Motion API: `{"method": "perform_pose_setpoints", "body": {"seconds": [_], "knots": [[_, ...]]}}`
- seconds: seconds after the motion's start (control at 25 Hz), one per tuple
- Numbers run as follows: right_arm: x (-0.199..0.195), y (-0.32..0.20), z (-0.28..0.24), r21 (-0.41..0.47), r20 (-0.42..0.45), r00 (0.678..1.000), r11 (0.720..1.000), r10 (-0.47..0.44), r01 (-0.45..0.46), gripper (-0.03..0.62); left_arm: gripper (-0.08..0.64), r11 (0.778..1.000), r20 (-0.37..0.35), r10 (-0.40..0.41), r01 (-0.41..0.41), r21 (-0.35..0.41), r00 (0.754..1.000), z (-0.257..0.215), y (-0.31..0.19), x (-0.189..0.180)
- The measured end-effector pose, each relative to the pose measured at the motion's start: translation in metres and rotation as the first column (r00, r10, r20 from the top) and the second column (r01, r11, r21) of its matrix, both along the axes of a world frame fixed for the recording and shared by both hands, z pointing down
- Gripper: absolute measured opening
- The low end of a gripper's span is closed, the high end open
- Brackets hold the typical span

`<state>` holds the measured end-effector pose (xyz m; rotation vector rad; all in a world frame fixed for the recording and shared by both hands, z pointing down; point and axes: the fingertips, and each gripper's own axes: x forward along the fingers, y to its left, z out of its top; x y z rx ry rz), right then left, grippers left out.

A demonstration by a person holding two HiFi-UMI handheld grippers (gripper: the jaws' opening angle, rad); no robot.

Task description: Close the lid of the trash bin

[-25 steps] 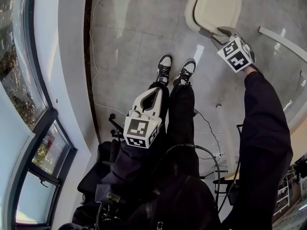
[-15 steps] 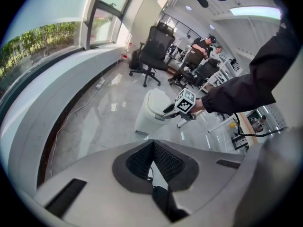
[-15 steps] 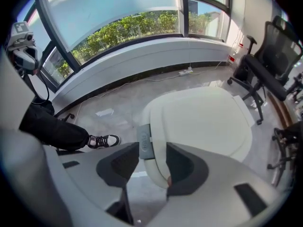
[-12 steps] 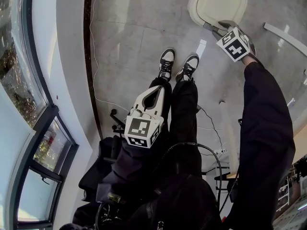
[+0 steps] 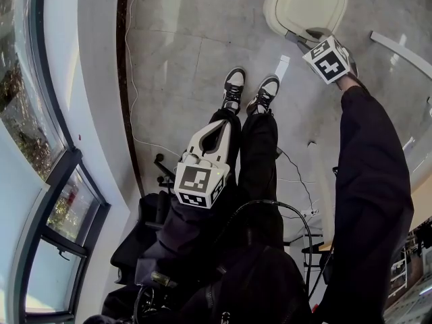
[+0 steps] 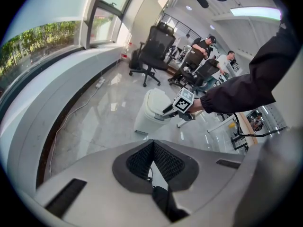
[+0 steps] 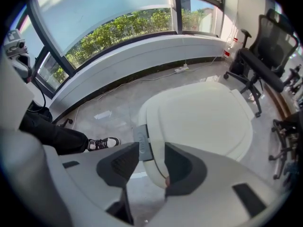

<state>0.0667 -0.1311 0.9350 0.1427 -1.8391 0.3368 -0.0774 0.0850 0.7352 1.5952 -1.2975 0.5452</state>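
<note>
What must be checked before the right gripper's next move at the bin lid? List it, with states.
1. Right gripper at the front edge of the lid: ok.
2. Its jaws apart, straddling the gray tab: ok.
3. Lid fully seated on the trash bin: cannot tell.
4. Left gripper shut, empty, away from the bin: ok.
5. Shoes clear of the bin: ok.

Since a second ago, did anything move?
The right claw crept a little closer over the lid, jaws apart above its front edge. Nothing was grabbed or let go. The left claw stayed shut near the person's legs, and the lid looks down, as before.
</note>
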Motion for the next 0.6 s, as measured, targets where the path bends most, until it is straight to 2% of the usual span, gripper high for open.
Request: {"method": "perform_pose_setpoints", "body": {"seconds": [0.4,0.6], "knots": [[-0.002,0.002,0.005,-0.019,-0.004,1.000,1.000,0.023,-0.023,0.176,0.002,1.000,0.003,0.003,-0.003,0.007,1.000,0.001,0.001,-0.003],[-0.007,-0.003,-0.018,0.039,0.052,0.995,0.996,0.083,-0.085,0.176,0.002,1.000,0.008,0.009,-0.009,0.023,1.000,-0.007,-0.001,-0.006]]}}
